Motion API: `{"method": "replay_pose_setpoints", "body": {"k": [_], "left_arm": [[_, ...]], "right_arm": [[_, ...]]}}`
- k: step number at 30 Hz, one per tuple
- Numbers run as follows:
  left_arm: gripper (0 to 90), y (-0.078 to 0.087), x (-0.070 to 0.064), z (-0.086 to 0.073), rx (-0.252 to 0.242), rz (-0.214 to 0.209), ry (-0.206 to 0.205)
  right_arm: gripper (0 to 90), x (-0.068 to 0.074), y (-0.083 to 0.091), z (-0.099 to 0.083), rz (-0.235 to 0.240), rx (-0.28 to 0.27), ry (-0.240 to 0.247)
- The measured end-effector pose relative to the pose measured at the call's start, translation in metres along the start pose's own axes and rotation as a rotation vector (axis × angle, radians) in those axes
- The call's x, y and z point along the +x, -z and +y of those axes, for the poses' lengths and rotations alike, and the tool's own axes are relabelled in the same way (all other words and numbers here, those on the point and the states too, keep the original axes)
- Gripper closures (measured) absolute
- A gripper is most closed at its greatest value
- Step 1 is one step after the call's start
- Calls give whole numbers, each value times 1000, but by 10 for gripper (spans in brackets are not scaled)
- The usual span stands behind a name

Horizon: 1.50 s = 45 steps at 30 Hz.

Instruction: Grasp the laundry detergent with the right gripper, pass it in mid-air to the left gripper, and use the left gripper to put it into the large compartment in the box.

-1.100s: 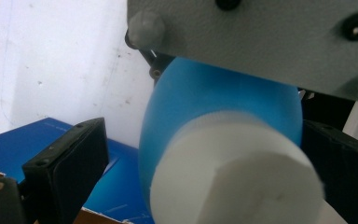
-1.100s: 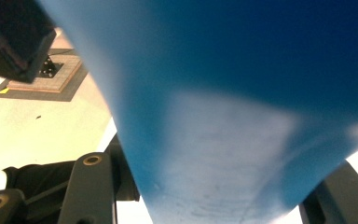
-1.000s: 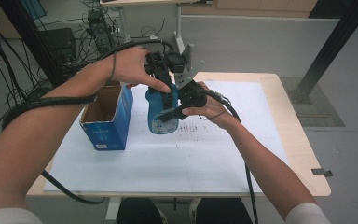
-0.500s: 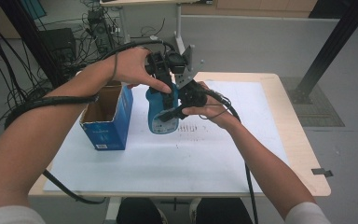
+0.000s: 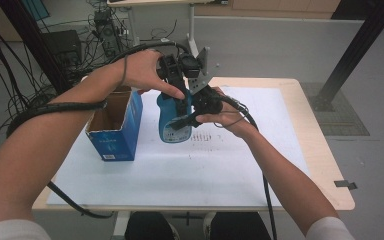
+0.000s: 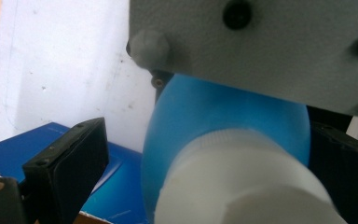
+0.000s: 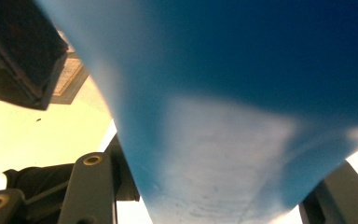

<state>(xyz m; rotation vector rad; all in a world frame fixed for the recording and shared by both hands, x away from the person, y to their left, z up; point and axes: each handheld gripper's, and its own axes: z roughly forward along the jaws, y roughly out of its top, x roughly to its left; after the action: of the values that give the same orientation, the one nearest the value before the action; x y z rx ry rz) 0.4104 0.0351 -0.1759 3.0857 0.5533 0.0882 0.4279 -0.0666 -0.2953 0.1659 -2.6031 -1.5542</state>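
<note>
High view: right hand-held gripper (image 5: 187,119) clamps blue bottle (image 5: 172,122); box (image 5: 115,129) beside.

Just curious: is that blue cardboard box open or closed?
Open. The blue box stands upright, top flaps apart, its brown inside showing in the high view.

No readable text anywhere. Blue cardboard box (image 5: 114,132) has white print on its front face, too small to read. Blue bottle (image 5: 172,122) carries a pale label, illegible. Faint dark marks on the white tabletop sheet (image 5: 206,137), unreadable.
</note>
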Motion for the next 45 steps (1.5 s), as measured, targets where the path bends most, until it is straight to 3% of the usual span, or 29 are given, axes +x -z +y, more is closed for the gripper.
{"method": "replay_pose_setpoints", "body": {"k": [31,35,39,45], "left_arm": [[57,-1,1,0,-1,7,-4],[97,-1,0,0,1,14,-9],[204,-2,0,0,-2,11,-14],[305,-1,0,0,-9,-21,-23]], "right_arm": [[425,-1,2,1,-4,-15,13],[425,-1,2,2,-4,-14,11],[425,0,3,2,-5,-14,12],[425,0,3,2,-5,-15,19]]}}
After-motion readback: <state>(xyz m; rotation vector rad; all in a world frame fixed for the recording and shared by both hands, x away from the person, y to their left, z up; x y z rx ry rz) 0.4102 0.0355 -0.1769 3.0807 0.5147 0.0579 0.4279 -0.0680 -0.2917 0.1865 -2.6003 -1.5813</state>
